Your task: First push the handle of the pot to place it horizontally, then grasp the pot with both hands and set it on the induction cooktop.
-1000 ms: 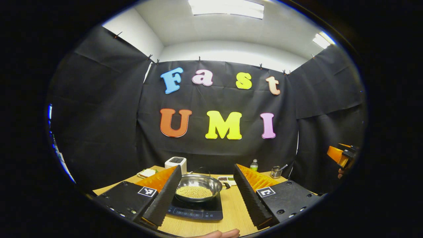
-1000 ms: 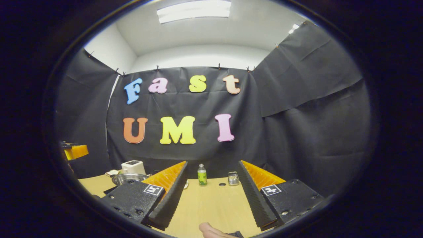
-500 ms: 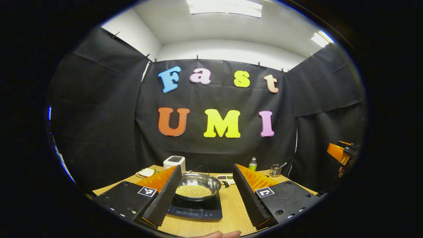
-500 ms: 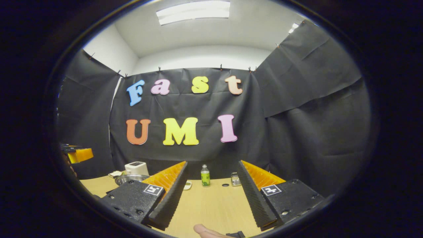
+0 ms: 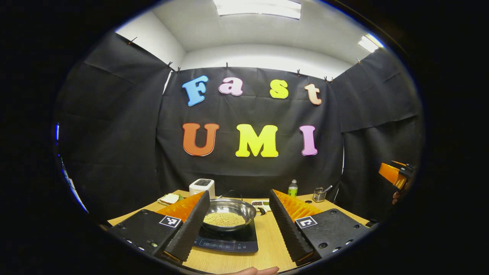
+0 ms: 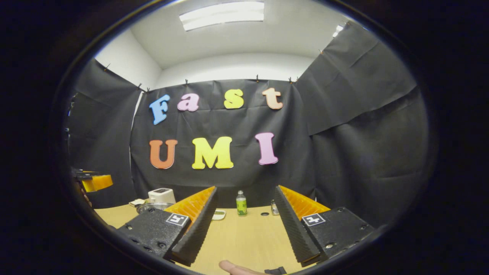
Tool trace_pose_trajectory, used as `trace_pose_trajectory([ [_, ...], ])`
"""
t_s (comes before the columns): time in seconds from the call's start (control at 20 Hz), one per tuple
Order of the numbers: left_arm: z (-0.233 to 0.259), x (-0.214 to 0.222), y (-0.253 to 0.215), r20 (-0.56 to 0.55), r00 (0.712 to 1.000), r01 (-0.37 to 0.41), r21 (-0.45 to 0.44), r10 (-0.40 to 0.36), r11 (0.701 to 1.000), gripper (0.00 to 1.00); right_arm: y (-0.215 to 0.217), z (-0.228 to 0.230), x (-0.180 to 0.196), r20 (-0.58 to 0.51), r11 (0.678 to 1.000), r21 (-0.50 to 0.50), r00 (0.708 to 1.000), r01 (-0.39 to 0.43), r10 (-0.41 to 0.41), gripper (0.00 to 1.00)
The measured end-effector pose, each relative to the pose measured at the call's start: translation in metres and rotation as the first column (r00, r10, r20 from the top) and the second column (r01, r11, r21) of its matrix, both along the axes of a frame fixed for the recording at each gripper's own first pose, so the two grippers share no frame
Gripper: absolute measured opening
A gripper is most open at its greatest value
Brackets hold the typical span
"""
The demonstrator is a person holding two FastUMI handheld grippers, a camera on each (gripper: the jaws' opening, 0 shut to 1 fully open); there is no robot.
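At about nine o'clock of the pot in the left gripper view, a white toaster (image 5: 202,186) stood near the far edge of the wooden table (image 5: 267,256), with a small plate of food (image 5: 169,199) just beside it. The left gripper (image 5: 237,225) hung above the near table edge with its jaws spread wide, holding nothing. Framed between its fingers sat the pot (image 5: 228,214), a shallow steel pan full of pale beans, already resting on the induction cooktop (image 5: 227,241). Its dark handle (image 5: 261,210) stuck out toward three o'clock.

The pot looked stiff and smooth, probably slippery on its polished wall and fairly heavy with its load; the beans would likely spill if it tipped. I judged the best holds to be the handle at three o'clock and the rim at nine, kept level.

Farther toward three o'clock stood a green bottle (image 5: 292,188) and a utensil holder (image 5: 318,196), well apart from the pot. In the right gripper view, the right gripper (image 6: 244,229) was also wide open and empty over bare tabletop, where the open room lay; the near table edge ran close under both grippers.
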State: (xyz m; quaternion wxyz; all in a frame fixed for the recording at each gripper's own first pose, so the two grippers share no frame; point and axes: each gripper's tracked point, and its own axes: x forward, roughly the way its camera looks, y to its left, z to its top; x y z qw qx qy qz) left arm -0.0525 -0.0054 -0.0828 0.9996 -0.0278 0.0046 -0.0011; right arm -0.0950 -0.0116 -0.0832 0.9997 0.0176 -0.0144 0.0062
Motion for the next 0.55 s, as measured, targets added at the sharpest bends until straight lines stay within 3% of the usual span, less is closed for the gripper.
trace_pose_trajectory([
  [0.55,-0.0042,-0.0061,-0.0005,0.009,1.0,0.006,0.01,-0.006,1.0,0.93,0.0044,-0.0067,0.0026,0.0,0.999,0.036,1.0,0.001,-0.001,0.92],
])
